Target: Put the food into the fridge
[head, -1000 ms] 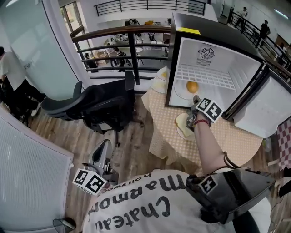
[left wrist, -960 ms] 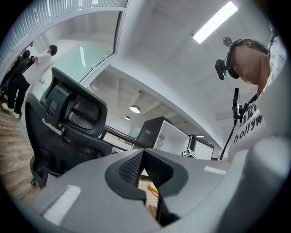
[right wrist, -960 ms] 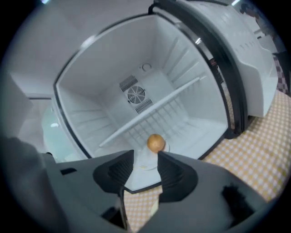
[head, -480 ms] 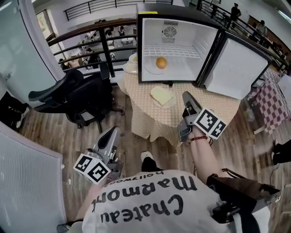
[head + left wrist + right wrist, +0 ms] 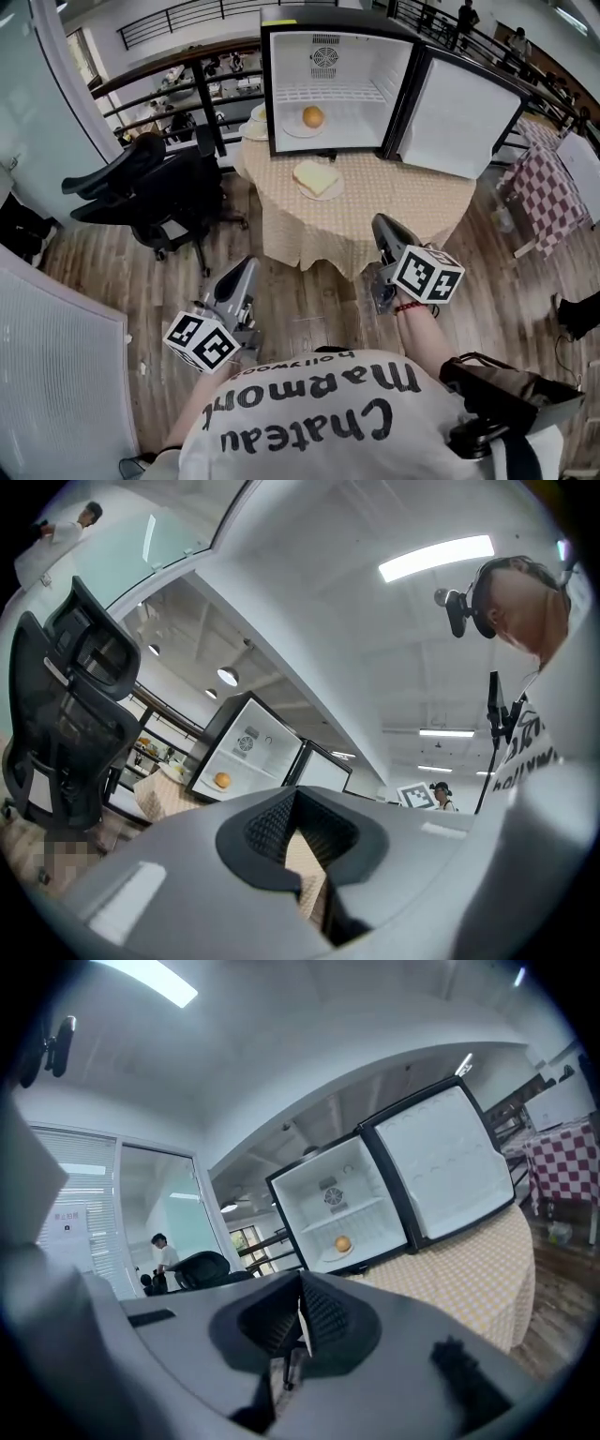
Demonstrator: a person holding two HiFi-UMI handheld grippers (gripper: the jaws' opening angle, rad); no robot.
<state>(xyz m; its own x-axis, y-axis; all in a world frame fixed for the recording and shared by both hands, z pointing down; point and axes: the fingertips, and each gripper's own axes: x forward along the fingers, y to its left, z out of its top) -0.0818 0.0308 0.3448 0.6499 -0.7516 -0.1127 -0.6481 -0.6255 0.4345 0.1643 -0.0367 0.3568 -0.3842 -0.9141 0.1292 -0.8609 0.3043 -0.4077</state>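
A small black fridge stands open on the round table, its door swung right. Inside, a round orange food sits on a white plate. A bread slice lies on another plate on the table in front of the fridge. My right gripper hangs off the table's near edge, shut and empty, pointing at the fridge. My left gripper is low over the floor, left of the table, its pads together on nothing. The orange food shows far off.
A black office chair stands left of the table, before a railing. More plates sit on the table at the fridge's left. A red-checked table is at the right. Wooden floor lies between me and the table.
My right gripper has drawn back from over the bread plate to beyond the table's near edge. The view has backed away from the table. My left gripper stays low.
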